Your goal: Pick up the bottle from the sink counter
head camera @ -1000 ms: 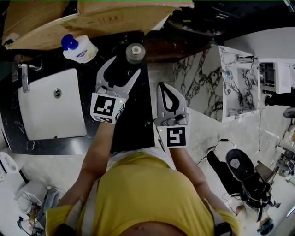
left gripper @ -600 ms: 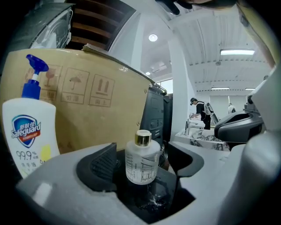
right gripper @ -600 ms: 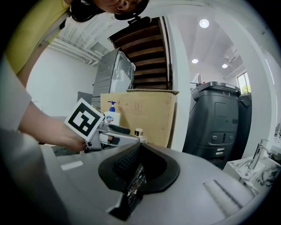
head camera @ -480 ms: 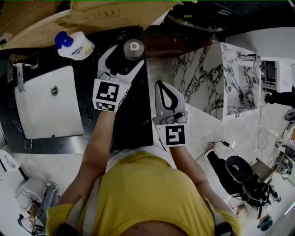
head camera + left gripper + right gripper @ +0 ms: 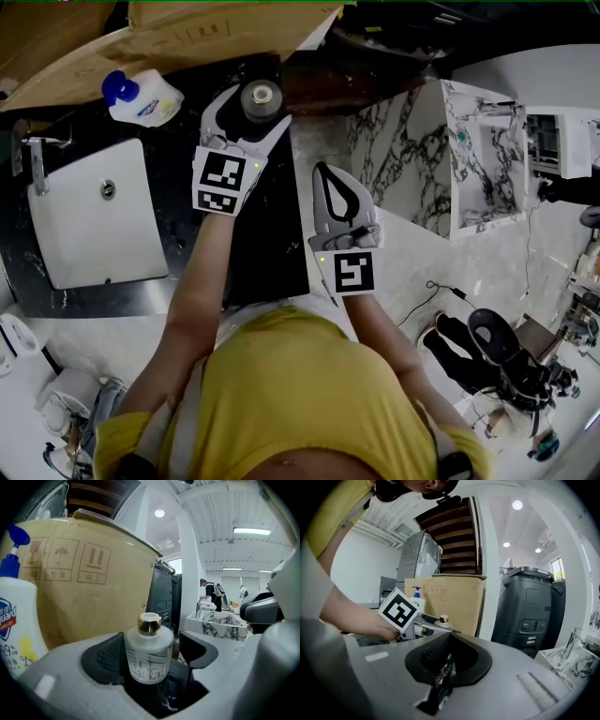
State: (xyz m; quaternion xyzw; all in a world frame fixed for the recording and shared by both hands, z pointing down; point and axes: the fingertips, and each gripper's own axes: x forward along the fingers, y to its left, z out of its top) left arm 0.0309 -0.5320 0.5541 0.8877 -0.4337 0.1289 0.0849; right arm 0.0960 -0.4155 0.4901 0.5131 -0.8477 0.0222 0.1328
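A small frosted bottle [image 5: 262, 98] with a gold cap [image 5: 149, 623] stands upright on the black sink counter [image 5: 281, 234], near its far edge. My left gripper [image 5: 253, 108] is open around it. Its jaws have just been opening, and the bottle [image 5: 149, 656] stands between the two dark pads [image 5: 105, 656]; a gap shows on the right side. My right gripper [image 5: 330, 178] hangs shut with nothing in it, off the counter's right edge. In the right gripper view its pads [image 5: 436, 656] meet, and the left gripper's marker cube [image 5: 399, 612] shows beyond.
A white soap bottle with a blue pump [image 5: 141, 98] stands left of the bottle, also large at left [image 5: 14, 616]. A cardboard box [image 5: 187, 37] lies behind both. The white sink [image 5: 94, 220] with its faucet [image 5: 33, 155] is at left. A marble block [image 5: 422, 159] stands right.
My left gripper has moved forward, toward the far edge of the counter, and its jaws have spread. The bottle that stood just ahead of the tips is now between them. The right gripper stayed put.
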